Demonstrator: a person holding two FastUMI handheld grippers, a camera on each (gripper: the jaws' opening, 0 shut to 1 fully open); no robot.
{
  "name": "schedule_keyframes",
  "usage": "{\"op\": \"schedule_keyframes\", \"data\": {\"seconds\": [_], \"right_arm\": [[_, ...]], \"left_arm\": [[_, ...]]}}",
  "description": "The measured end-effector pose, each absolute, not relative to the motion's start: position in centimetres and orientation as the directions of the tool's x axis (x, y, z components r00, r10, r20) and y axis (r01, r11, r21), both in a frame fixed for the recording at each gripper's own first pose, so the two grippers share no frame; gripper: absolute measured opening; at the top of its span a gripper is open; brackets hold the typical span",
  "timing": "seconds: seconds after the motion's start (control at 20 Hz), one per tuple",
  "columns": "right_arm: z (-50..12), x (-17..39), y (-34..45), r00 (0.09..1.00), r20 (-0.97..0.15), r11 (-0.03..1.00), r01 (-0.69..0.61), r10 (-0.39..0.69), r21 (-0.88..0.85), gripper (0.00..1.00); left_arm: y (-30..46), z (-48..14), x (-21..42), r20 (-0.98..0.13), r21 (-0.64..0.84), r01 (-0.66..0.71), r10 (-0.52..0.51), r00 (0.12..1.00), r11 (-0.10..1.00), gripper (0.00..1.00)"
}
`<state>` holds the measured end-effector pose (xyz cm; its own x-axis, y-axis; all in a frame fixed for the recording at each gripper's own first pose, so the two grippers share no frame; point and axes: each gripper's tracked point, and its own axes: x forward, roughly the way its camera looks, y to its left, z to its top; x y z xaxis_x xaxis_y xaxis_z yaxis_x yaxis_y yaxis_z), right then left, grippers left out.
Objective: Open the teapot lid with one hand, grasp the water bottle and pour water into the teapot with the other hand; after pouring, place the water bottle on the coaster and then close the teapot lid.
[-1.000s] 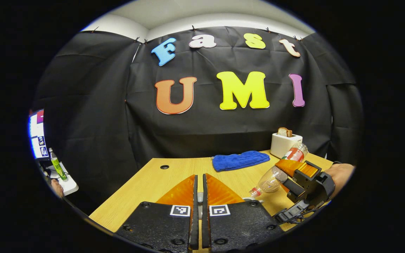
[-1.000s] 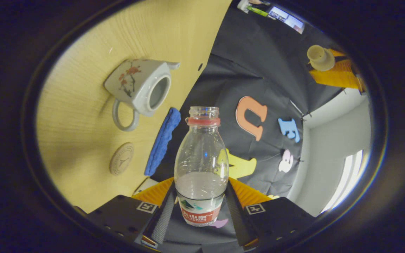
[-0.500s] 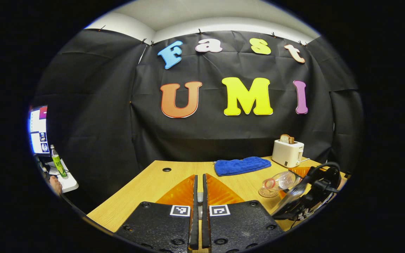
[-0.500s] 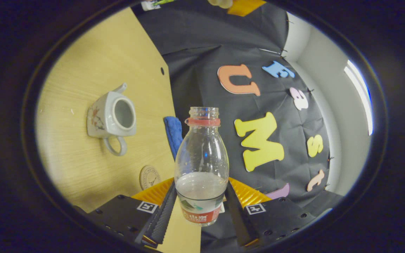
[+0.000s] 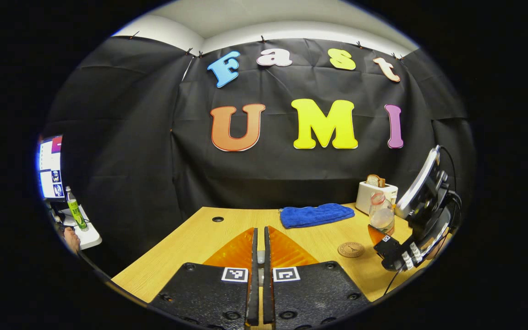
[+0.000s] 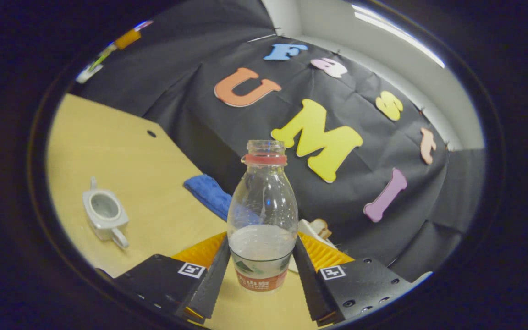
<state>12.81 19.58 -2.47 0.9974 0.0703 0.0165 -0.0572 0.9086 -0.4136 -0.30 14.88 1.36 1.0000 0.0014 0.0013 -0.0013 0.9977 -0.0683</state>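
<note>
- Clear plastic, uncapped and about a third full: the water bottle stands nearly upright between the fingers of the right gripper, which press on its labelled lower body from both sides.
- In the left gripper view the same bottle shows at the far right of the wooden table, held by the right gripper just beyond the round coaster and apart from it.
- The white teapot sits on the table to the left in the right gripper view, its mouth open and no lid on it.
- The left gripper has its fingers drawn almost together with only a thin slit between them; something small and pale sits in that slit, but whether it is the lid cannot be told.
- A blue towel lies at the far edge of the table, with a white toaster holding a slice of bread to its right.
- Judged from how things lie: the lid is off and the bottle is back upright and away from the pot, so pouring looks finished.
- Left to do: set the bottle on the coaster, let go, then put the lid back on the teapot.
</note>
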Motion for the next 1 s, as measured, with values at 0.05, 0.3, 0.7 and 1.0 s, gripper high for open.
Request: {"op": "schedule_keyframes", "data": {"seconds": [0.05,0.3,0.7,1.0], "right_arm": [[-2.5,13.4,19.8,0.997,0.009,0.932,-0.068,0.076,-0.356,0.78],[-2.9,15.7,20.3,0.993,-0.046,0.985,-0.118,0.113,-0.124,0.75],[-5.8,18.7,22.5,0.982,-0.108,0.987,-0.159,0.158,0.001,0.77],[-6.6,19.3,22.1,0.982,-0.117,0.989,-0.145,0.147,0.024,0.77]], "left_arm": [[15.0,1.2,-0.3,0.0,-0.068,-0.002,0.002,1.0,0.998,0.06],[14.8,1.1,0.0,-0.003,-0.068,0.002,-0.002,1.0,0.998,0.06],[15.1,0.7,0.3,-0.017,-0.065,0.003,-0.004,1.0,0.998,0.06],[15.3,0.3,0.4,-0.03,-0.069,-0.003,0.001,1.0,0.998,0.06]]}}
